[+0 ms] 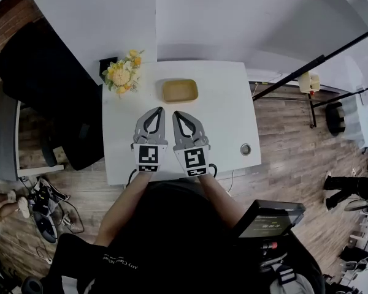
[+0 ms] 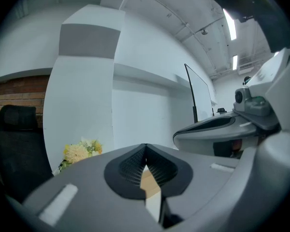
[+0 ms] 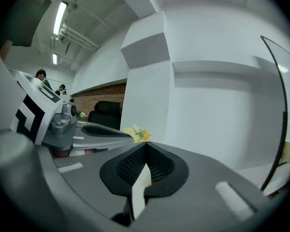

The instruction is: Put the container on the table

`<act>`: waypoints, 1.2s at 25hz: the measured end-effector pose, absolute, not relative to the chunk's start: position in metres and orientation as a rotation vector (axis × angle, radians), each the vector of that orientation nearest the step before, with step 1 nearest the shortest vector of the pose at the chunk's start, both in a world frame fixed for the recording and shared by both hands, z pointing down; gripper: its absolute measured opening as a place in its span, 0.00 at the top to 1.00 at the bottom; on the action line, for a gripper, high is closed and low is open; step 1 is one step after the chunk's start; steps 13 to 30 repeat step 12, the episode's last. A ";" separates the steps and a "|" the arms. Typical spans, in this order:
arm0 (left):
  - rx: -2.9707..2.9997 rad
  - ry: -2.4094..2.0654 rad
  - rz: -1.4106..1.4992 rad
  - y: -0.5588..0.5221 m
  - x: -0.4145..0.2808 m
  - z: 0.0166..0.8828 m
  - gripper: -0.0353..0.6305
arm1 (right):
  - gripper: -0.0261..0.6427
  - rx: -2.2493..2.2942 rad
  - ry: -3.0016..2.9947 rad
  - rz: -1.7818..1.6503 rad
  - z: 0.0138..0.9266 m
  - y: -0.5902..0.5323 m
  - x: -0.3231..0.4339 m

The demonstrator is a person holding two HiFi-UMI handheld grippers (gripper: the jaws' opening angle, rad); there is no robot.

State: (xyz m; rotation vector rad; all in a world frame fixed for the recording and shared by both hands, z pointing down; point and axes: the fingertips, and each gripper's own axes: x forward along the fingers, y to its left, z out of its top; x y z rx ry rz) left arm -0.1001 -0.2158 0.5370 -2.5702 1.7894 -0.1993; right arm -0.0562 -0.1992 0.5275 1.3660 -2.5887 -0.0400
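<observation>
Tan and shallow, the container (image 1: 180, 90) sits on the white table (image 1: 233, 109) in the head view, just right of a bunch of yellow flowers (image 1: 124, 73) at the far edge. Left gripper (image 1: 160, 109) and right gripper (image 1: 176, 113) lie side by side on the near half, tips pointing at the container but apart from it. A small round metal piece (image 1: 245, 149) rests off to the right (what it is, I can't tell).

Over to the left gripper view: jaws pressed together with nothing between them, and a sliver of tan shows through the gap behind their tips. A black chair (image 2: 14, 149) stands at the left.

Right gripper view now: jaws likewise closed and empty, with the flowers beyond the neighbouring gripper.
</observation>
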 end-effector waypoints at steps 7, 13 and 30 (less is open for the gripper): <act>-2.604 1.902 -0.204 -0.197 -0.095 0.558 0.94 | 0.95 1.272 -2.551 0.006 0.544 -0.185 -0.045; -2.627 1.925 -0.247 -0.201 -0.069 0.568 0.94 | 0.95 1.202 -2.551 0.040 0.552 -0.199 -0.026; -2.627 1.925 -0.247 -0.201 -0.069 0.568 0.94 | 0.95 1.202 -2.551 0.040 0.552 -0.199 -0.026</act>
